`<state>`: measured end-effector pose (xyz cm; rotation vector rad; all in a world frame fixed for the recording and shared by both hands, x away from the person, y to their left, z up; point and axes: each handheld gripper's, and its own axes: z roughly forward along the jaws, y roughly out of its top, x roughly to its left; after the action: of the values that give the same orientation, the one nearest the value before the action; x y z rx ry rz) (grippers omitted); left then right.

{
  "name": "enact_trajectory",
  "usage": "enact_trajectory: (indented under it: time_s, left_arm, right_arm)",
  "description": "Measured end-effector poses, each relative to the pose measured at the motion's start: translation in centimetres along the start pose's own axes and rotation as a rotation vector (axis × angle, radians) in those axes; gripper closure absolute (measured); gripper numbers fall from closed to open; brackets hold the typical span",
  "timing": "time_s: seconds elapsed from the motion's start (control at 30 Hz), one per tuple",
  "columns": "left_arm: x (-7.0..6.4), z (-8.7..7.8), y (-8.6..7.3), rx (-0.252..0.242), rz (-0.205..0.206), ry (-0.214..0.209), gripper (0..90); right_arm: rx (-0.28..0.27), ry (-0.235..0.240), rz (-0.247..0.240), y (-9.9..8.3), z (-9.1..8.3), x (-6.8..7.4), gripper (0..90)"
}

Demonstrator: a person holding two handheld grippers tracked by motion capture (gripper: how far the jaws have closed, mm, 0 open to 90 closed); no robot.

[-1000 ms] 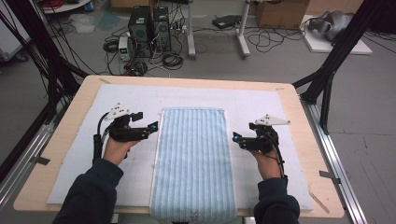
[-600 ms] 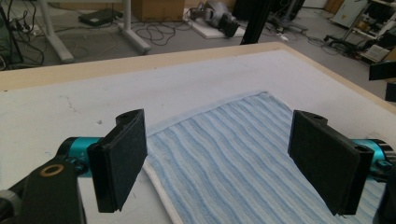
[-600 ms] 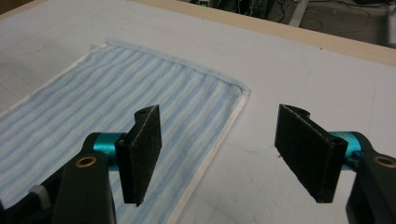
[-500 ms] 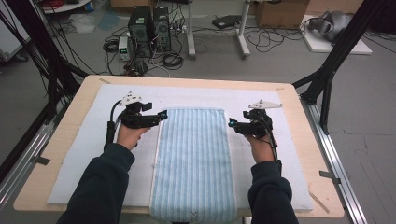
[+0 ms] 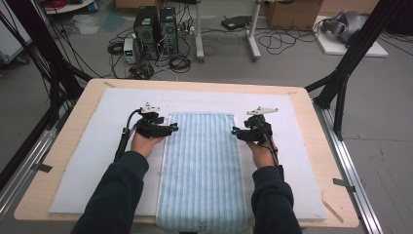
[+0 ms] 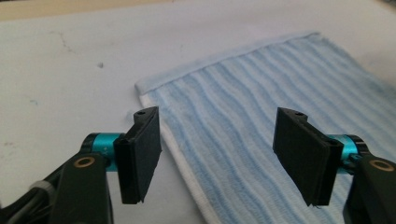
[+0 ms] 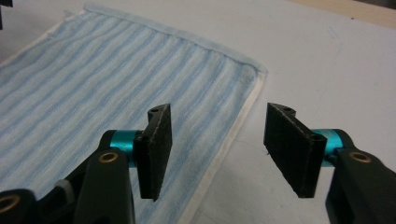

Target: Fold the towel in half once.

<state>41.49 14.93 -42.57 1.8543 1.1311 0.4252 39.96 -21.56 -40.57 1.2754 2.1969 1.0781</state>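
A long blue-and-white striped towel lies flat down the middle of the table, its near end hanging over the front edge. My left gripper hovers at the towel's left edge near the far left corner, open, jaws straddling the white hem. My right gripper is at the towel's right edge near the far right corner, open too, with the hem running between its jaws. Neither gripper holds anything.
A white padded mat covers the wooden table under the towel. Black frame legs stand at the table's far corners. On the floor beyond are computer towers, cables and boxes.
Both grippers have moved away from me along the towel's sides, from about its middle to near its far corners, and stayed open. The towel has not moved.
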Motion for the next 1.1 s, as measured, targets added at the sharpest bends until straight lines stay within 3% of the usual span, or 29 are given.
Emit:
enact_trajectory:
  time_s: [0.17, 0.33, 0.4, 0.5, 0.63, 0.73, 0.77, 0.87, 1.03, 1.1]
  left_arm:
    - [0.2, 1.1, -0.6, 0.050, 0.013, 0.075, 35.2]
    - [0.3, 2.1, -1.4, 0.113, 0.054, 0.095, 38.4]
    - [0.1, 2.1, -1.4, 0.104, 0.066, 0.113, 42.8]
    - [0.0, 2.2, -1.4, 0.094, 0.064, 0.107, 51.4]
    - [-0.1, 2.1, -1.4, 0.092, 0.054, 0.099, 64.0]
    - [0.1, 2.0, -1.5, 0.092, 0.003, 0.049, 84.7]
    - [0.1, 1.9, -1.5, 0.098, 0.005, 0.046, 85.3]
    - [0.2, 1.6, -1.3, 0.097, -0.012, 0.034, 86.3]
    - [0.3, 0.1, -0.1, -0.009, -0.050, -0.009, 86.4]
    - [0.1, -0.7, 0.2, -0.024, -0.031, -0.028, 86.3]
  right_arm:
    - [0.056, -0.029, 0.021, -0.1, 2.0, -0.1, 45.7]
    - [0.088, -0.049, 0.035, 0.1, 3.6, -0.1, 46.0]
    - [0.094, -0.057, 0.035, 0.2, 4.1, -0.2, 48.0]
    - [0.104, -0.074, 0.058, 0.2, 4.6, -0.4, 52.5]
    - [0.145, -0.085, 0.025, 0.3, 5.4, -0.1, 62.9]
    - [0.140, -0.055, 0.034, 0.2, 5.5, 0.2, 81.7]
    - [0.142, -0.040, 0.043, 0.2, 5.4, 0.2, 86.3]
    - [0.156, -0.046, 0.036, 0.3, 5.2, 0.5, 87.5]
    - [0.082, -0.032, 0.016, 0.9, 3.9, 0.9, 87.4]
    - [0.054, -0.017, 0.020, 1.2, 3.3, 0.9, 87.4]
